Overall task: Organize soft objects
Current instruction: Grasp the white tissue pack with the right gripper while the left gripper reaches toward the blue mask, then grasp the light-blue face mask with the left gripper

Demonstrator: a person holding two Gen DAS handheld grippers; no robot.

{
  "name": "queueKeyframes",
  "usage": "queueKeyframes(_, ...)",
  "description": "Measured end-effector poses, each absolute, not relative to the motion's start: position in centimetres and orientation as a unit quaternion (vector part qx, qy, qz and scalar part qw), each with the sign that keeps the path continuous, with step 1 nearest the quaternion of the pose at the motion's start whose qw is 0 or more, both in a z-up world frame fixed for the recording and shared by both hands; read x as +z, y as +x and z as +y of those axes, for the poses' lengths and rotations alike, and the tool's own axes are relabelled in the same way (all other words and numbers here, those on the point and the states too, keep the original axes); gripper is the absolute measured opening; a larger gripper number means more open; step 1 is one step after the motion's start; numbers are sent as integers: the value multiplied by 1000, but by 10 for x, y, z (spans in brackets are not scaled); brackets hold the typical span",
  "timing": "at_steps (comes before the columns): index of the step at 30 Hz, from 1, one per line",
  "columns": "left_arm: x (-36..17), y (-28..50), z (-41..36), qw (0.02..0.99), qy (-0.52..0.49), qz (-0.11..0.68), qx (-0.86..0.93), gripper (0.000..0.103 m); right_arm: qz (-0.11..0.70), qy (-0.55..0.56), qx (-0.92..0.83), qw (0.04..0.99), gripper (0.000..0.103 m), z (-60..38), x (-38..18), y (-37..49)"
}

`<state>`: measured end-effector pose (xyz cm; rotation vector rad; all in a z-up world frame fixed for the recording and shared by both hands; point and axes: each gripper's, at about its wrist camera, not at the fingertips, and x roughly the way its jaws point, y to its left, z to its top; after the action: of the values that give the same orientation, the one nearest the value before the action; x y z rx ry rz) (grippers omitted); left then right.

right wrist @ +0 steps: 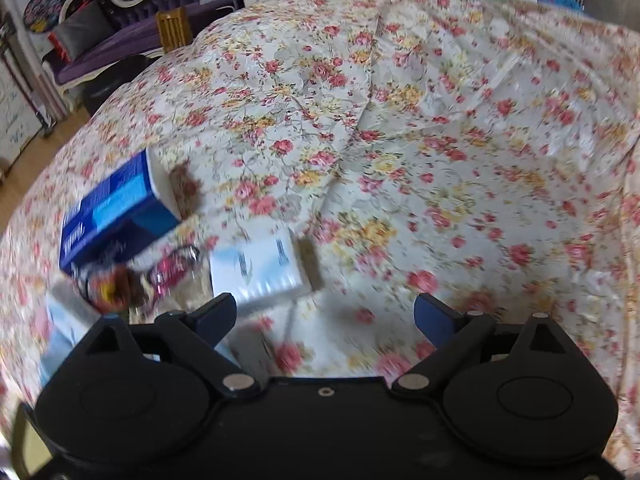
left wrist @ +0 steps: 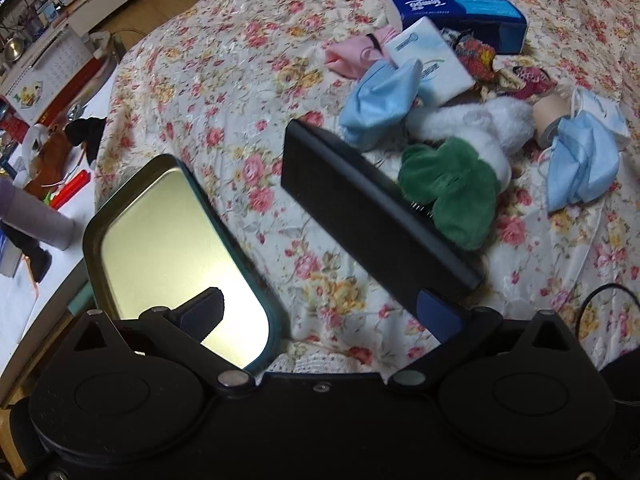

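With both the left gripper (left wrist: pixel 320 312) and right gripper (right wrist: pixel 324 316) spread wide and empty, the green plush (left wrist: pixel 448 188) near the cloth's right edge could drag neighbouring masks along.

Plush toy (left wrist: pixel 472 140): white and green, lying flat mid-pile.
Face masks (left wrist: pixel 380 102): blue, crumpled, flanking the toy.
Pink cloth (left wrist: pixel 352 56): bunched beside tissue packs (left wrist: pixel 434 62).

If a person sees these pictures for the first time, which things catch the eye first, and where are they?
The flowered bedspread fills both views. On it, in the left wrist view, lies a heap of soft things: blue face masks, a green and white plush toy, and a dark blue tissue box behind them. Nearer, a shiny metal tin lies open beside a black lid.
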<state>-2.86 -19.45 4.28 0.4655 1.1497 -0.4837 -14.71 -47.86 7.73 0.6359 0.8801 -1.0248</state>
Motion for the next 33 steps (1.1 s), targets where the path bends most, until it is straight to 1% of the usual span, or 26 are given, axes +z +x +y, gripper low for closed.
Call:
queueKeyframes(9,61,8,-222,794,189,525,-240,99,454,296,-463,701,96,-512,47,-101)
queueKeyframes(11,59,19,-230,786,186,534,-250,99,462,297,-456,701,98,-515,41,-94)
queueKeyframes(13,55,28,-240,782,189,537,-253,99,469,287,-454,702,102,-515,33,-89)
queueKeyframes(14,53,32,-245,782,193,535,-254,99,472,281,-453,702,102,-515,28,-88)
queueKeyframes(16,47,39,-256,781,205,533,-253,99,468,284,-444,709,102,-516,20,-87)
queueKeyframes(22,31,60,-276,772,220,543,-247,99,440,339,-424,715,102,-530,11,-95)
queueKeyframes(26,20,68,-289,766,241,542,-246,99,442,315,-421,727,102,-526,13,-91)
queueKeyframes(31,4,80,-301,753,235,562,-249,99,450,282,-423,734,100,-519,9,-80)
queueKeyframes(32,1,82,-302,752,235,563,-249,98,453,272,-426,734,98,-518,8,-78)
queueKeyframes(33,-1,85,-305,749,234,566,-252,94,457,263,-429,734,96,-516,7,-75)
